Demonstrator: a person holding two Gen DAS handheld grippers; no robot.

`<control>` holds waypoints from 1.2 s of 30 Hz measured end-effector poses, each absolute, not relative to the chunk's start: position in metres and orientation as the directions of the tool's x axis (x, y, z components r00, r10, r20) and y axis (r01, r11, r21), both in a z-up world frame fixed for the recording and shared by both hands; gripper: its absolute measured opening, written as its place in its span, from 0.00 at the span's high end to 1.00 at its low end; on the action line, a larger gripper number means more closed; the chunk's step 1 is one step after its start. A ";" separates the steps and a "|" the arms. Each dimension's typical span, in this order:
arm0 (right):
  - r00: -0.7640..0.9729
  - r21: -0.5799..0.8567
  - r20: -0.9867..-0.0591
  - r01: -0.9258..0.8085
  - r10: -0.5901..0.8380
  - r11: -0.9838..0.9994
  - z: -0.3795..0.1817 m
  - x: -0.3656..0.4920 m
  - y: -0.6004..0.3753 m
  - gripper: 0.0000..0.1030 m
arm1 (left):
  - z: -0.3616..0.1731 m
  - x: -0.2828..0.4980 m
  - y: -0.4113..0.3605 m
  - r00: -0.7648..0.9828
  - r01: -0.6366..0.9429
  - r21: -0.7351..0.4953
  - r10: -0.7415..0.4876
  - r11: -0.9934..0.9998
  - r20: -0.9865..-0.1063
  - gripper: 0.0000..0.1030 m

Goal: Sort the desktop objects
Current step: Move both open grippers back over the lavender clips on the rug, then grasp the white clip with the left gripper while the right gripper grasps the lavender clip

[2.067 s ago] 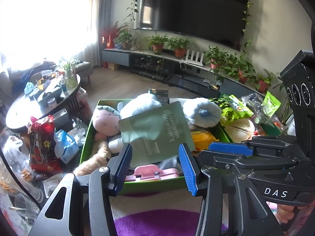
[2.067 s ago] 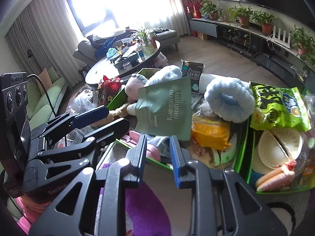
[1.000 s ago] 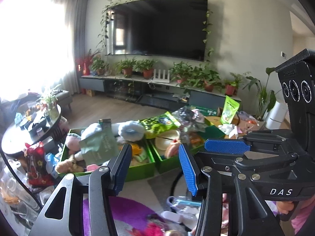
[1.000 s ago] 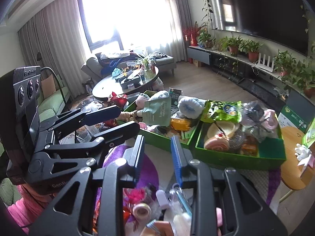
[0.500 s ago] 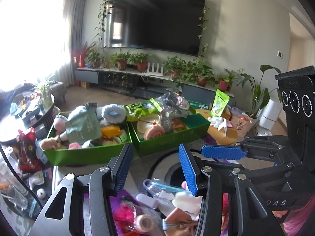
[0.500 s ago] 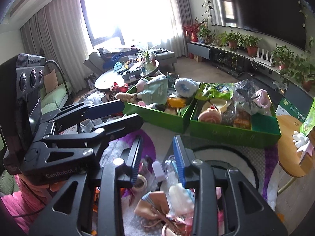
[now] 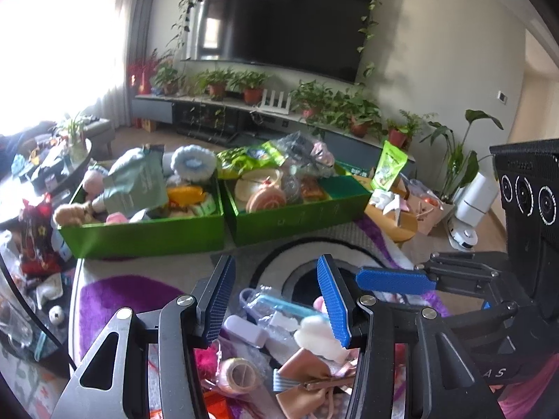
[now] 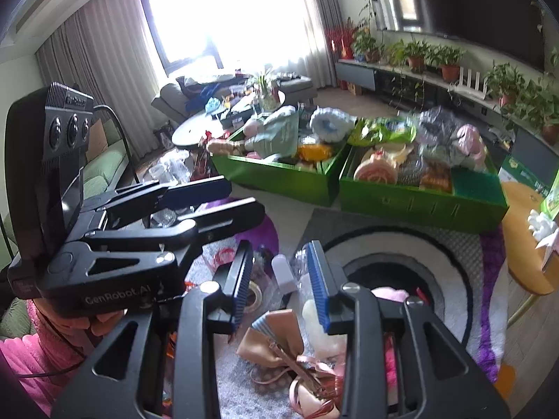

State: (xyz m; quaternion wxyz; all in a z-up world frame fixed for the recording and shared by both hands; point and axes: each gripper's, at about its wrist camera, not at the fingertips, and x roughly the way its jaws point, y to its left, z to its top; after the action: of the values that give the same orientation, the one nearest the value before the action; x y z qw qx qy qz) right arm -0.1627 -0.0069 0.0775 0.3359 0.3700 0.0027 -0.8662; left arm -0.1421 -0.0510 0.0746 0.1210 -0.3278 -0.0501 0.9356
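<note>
left gripper [image 7: 276, 300]: jaws wide apart, holding nothing, above a pile of small things.
right gripper [image 8: 281, 276]: jaws apart, holding nothing, above the same pile.
pile: pink bow [image 7: 307, 380], tape roll [image 7: 239, 373], blue comb [image 7: 283, 305] on the rug [image 8: 401, 244].
green boxes [image 7: 146, 234]: two, side by side beyond the pile, full.

The right hand-held gripper [image 8: 281, 281] hangs open above a bow [image 8: 270, 344]; two green bins [image 8: 419, 204] sit beyond.

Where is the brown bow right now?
The brown bow lies low in the left wrist view, in the loose pile between the left gripper's fingers, below a white fluffy thing.
</note>
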 end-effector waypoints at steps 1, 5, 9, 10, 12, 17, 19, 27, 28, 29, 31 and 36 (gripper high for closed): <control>-0.487 0.255 -0.650 0.583 -0.583 -0.771 0.072 -0.164 -0.008 0.67 | 0.071 -0.142 -0.053 -0.755 -0.186 -0.178 0.256 -0.966 -0.603 0.52; -0.428 0.292 -0.691 0.572 -0.582 -0.767 0.047 -0.170 -0.014 0.67 | 0.051 -0.146 -0.063 -0.734 -0.160 -0.227 0.269 -0.961 -0.623 0.52; -0.375 0.307 -0.744 0.544 -0.554 -0.781 0.021 -0.179 -0.022 0.84 | 0.030 -0.155 -0.068 -0.704 -0.141 -0.260 0.281 -0.955 -0.652 0.52; -0.357 0.321 -0.752 0.536 -0.554 -0.781 0.014 -0.181 -0.024 0.84 | 0.027 -0.156 -0.069 -0.700 -0.142 -0.265 0.286 -0.954 -0.654 0.52; -0.337 0.331 -0.763 0.528 -0.551 -0.782 0.006 -0.184 -0.027 0.85 | 0.020 -0.159 -0.071 -0.691 -0.149 -0.287 0.308 -0.946 -0.654 0.52; -0.300 0.342 -0.785 0.520 -0.543 -0.783 -0.008 -0.194 -0.037 0.86 | 0.009 -0.163 -0.076 -0.682 -0.139 -0.304 0.314 -0.943 -0.661 0.52; -0.290 0.342 -0.793 0.517 -0.536 -0.785 -0.012 -0.199 -0.041 0.86 | 0.006 -0.164 -0.078 -0.676 -0.138 -0.309 0.317 -0.941 -0.665 0.52; -0.253 0.351 -0.816 0.498 -0.520 -0.793 -0.029 -0.209 -0.045 0.87 | -0.006 -0.170 -0.079 -0.653 -0.132 -0.310 0.318 -0.942 -0.687 0.52; -0.259 0.346 -0.818 0.493 -0.514 -0.798 -0.029 -0.210 -0.044 0.89 | -0.007 -0.171 -0.079 -0.651 -0.132 -0.308 0.317 -0.942 -0.690 0.52; -0.264 0.341 -0.820 0.487 -0.508 -0.804 -0.030 -0.212 -0.043 0.89 | -0.008 -0.171 -0.078 -0.649 -0.131 -0.306 0.315 -0.943 -0.692 0.52; -0.279 0.331 -0.823 0.473 -0.495 -0.817 -0.030 -0.214 -0.039 0.89 | -0.009 -0.171 -0.076 -0.644 -0.135 -0.306 0.318 -0.942 -0.696 0.52; -0.340 0.295 -0.822 0.434 -0.458 -0.851 -0.027 -0.221 -0.025 0.91 | -0.013 -0.170 -0.066 -0.626 -0.161 -0.286 0.322 -0.945 -0.711 0.52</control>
State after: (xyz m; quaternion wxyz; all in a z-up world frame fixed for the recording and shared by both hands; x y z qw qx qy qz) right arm -0.2214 -0.0255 -0.0266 0.2724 0.5059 -0.0118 -0.8184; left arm -0.1696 -0.0656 -0.0134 0.1345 -0.4111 -0.0977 0.8963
